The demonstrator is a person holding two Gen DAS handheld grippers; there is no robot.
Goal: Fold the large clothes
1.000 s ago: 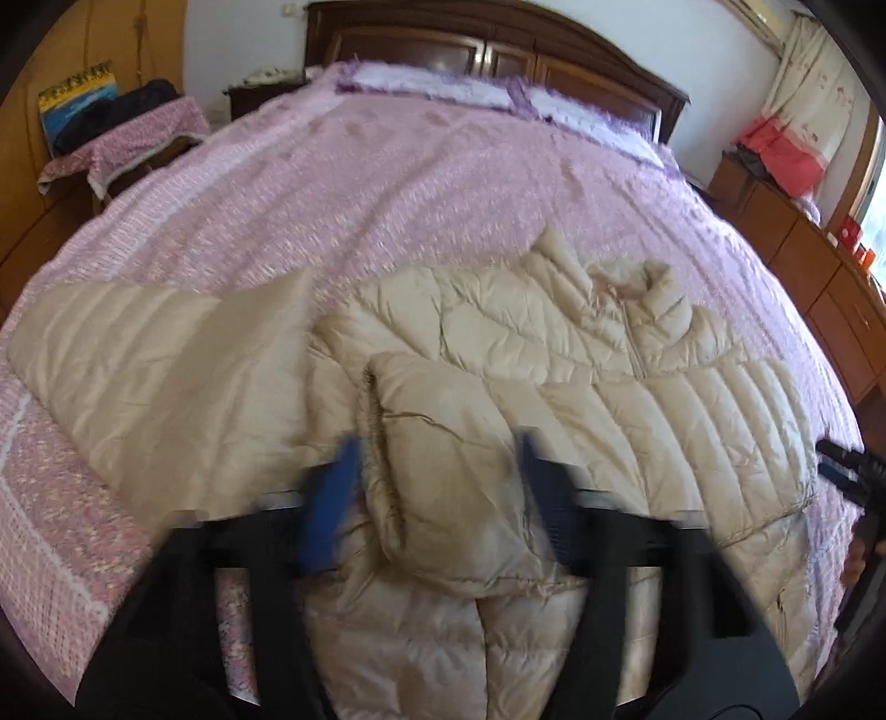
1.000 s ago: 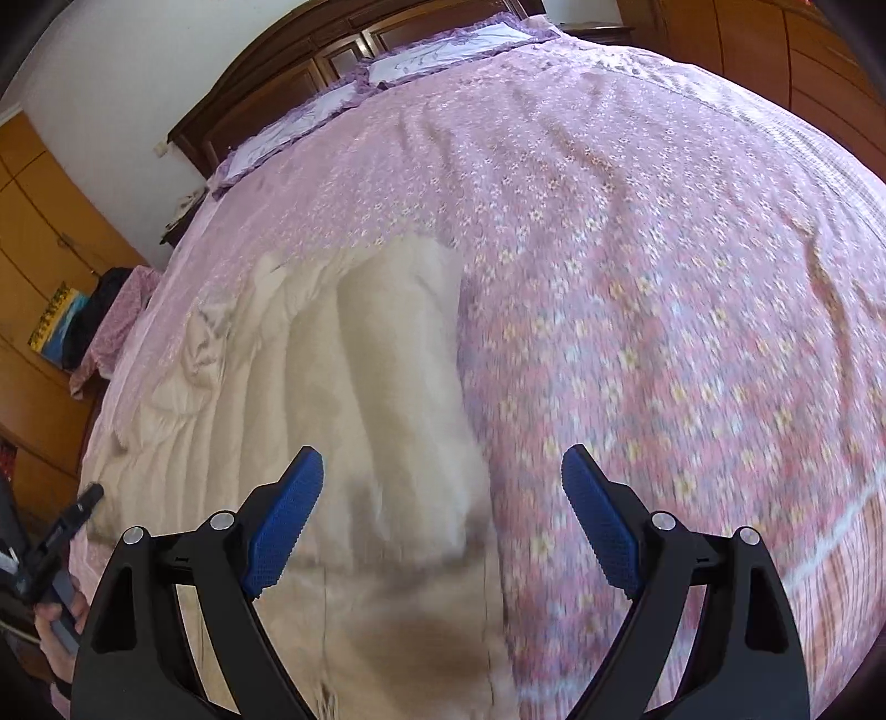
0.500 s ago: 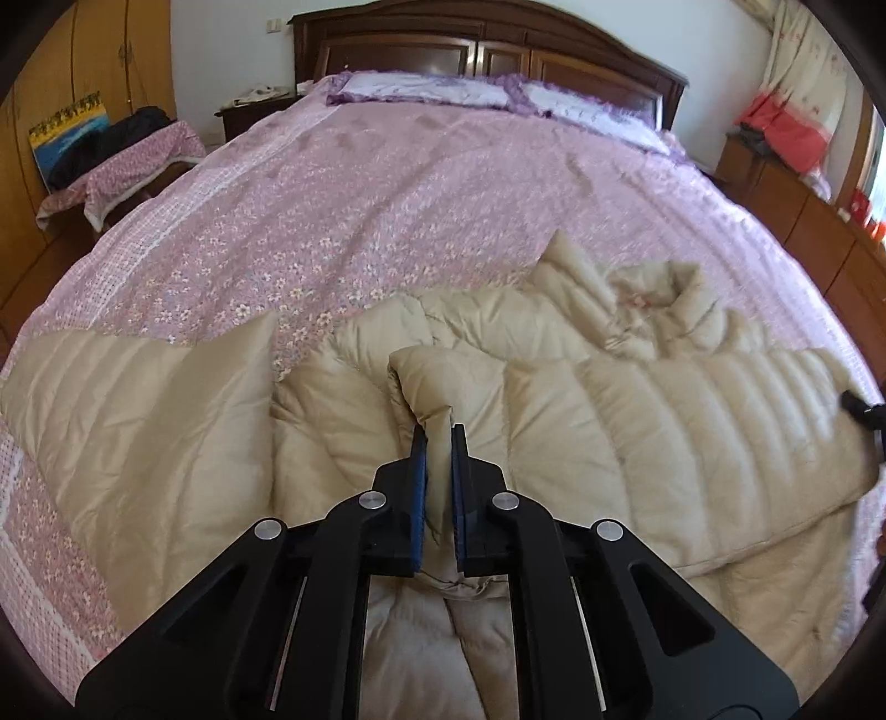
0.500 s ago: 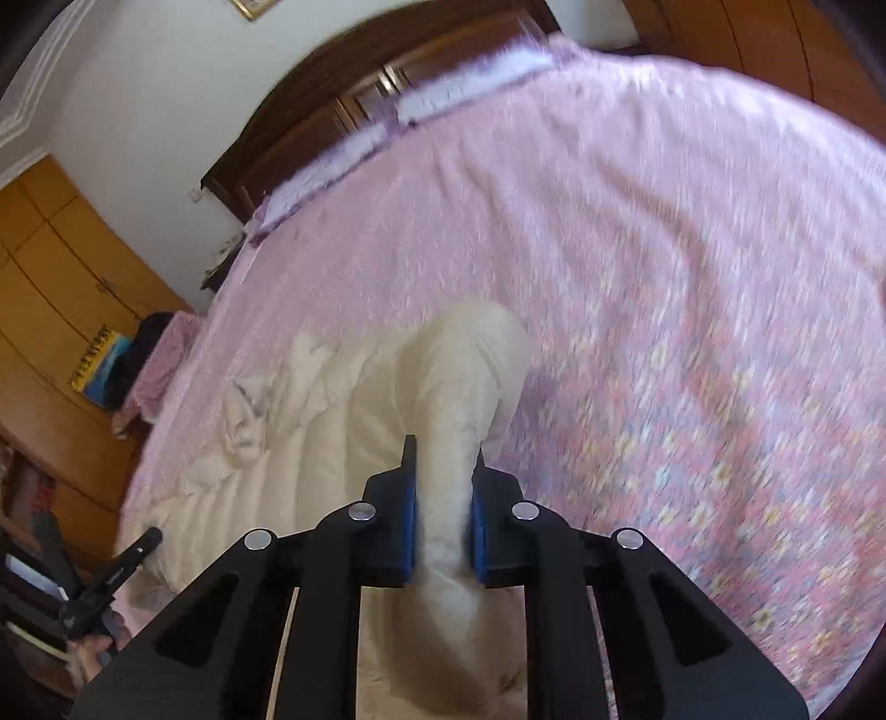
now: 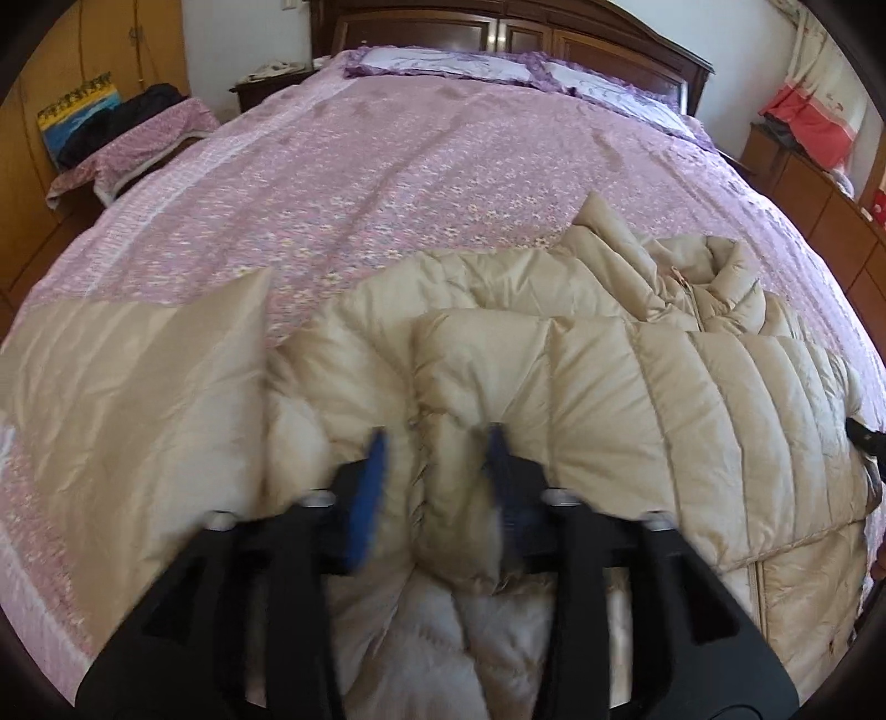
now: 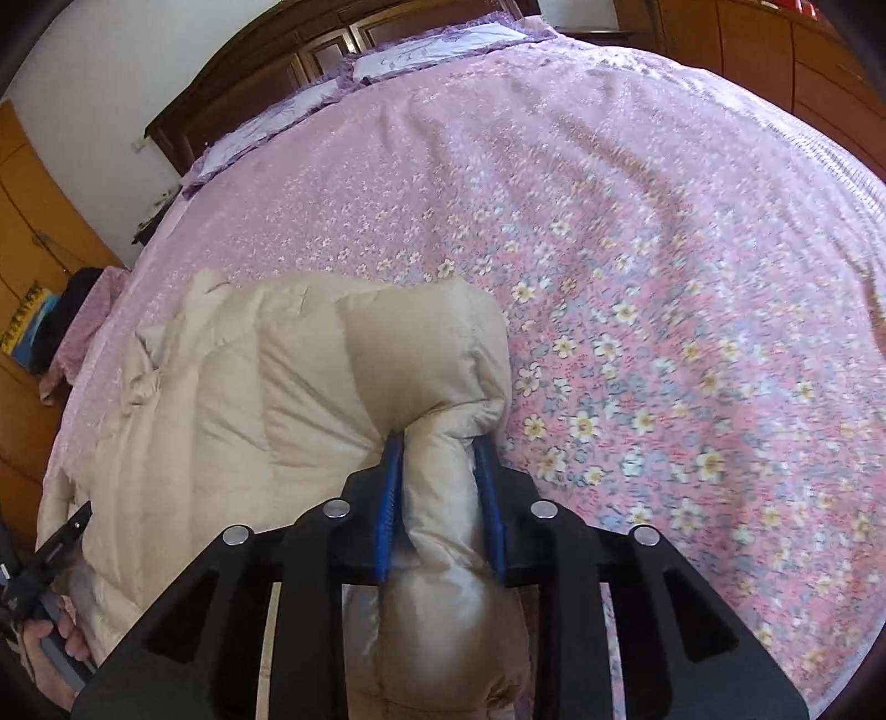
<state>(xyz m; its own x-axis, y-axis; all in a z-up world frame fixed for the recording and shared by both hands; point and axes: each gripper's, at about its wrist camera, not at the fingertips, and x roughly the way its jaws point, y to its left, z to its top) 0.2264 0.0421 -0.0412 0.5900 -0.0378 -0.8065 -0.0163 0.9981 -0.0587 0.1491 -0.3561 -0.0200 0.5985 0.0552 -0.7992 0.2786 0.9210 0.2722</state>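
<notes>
A beige quilted down jacket lies on a pink floral bed, its collar toward the headboard. One sleeve lies spread to the left. My left gripper stands part open around a fold of the jacket's other sleeve, its blue pads blurred. In the right wrist view my right gripper has its jaws slightly apart on a thick bunched fold of the jacket, which still fills the gap between the pads.
A dark wooden headboard with purple pillows is at the far end. A covered side table with dark things stands at the left. Wooden cabinets line the right side.
Both grippers closed on jacket folds half a second ago. The left jaws have since spread apart; the right jaws have widened slightly and the fold has been carried over the jacket.
</notes>
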